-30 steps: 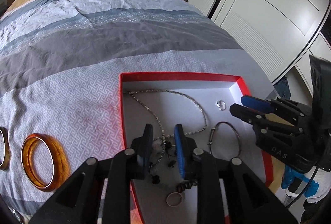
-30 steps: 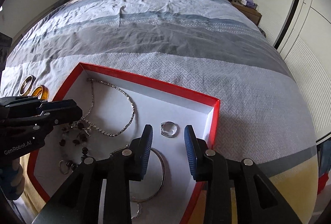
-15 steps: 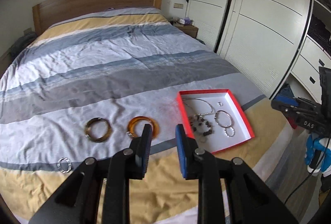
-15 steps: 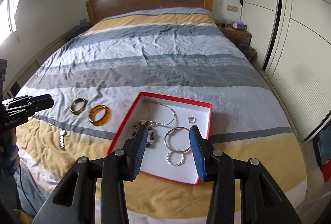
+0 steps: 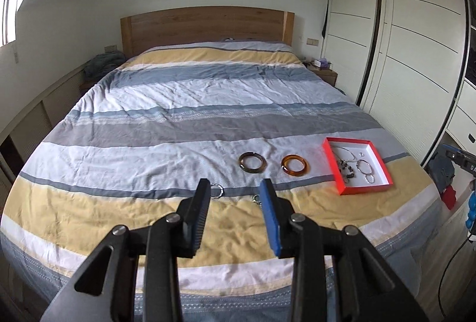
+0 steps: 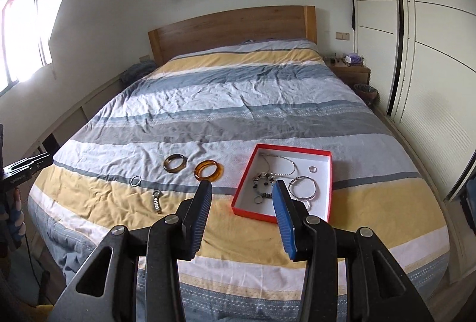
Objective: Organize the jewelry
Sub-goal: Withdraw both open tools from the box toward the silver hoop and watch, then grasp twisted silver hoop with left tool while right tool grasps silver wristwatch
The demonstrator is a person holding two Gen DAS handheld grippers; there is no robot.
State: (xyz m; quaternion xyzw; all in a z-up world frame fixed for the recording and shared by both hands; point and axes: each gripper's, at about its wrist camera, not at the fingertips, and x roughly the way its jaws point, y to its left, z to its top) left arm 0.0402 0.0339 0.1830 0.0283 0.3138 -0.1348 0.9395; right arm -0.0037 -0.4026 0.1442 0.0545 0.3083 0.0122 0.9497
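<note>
A red box (image 5: 326, 152) (image 6: 329, 173) with a white inside lies near the foot of the bed and holds a chain necklace (image 6: 285, 170), a dark bead bracelet (image 6: 263, 180), a silver bangle (image 6: 303, 188) and small rings. On the cover left of it lie an amber bangle (image 5: 294, 165) (image 6: 208, 170), a dark brown bangle (image 5: 252, 162) (image 6: 175, 163), a small silver bracelet (image 5: 216, 191) (image 6: 135, 180) and a metal watch (image 6: 156, 201). My left gripper (image 5: 235, 197) is open and empty, held back above the foot of the bed. My right gripper (image 6: 242, 195) is open and empty too.
The striped bed (image 5: 208, 101) fills the room's middle, with a wooden headboard (image 5: 205, 24) at the far end. White wardrobe doors (image 6: 431, 69) run along the right. A nightstand (image 6: 349, 70) stands far right. A window (image 6: 20, 33) is on the left wall.
Both grippers have pulled far back and up from inside the red box to beyond the foot of the bed. Both stay open and empty.
</note>
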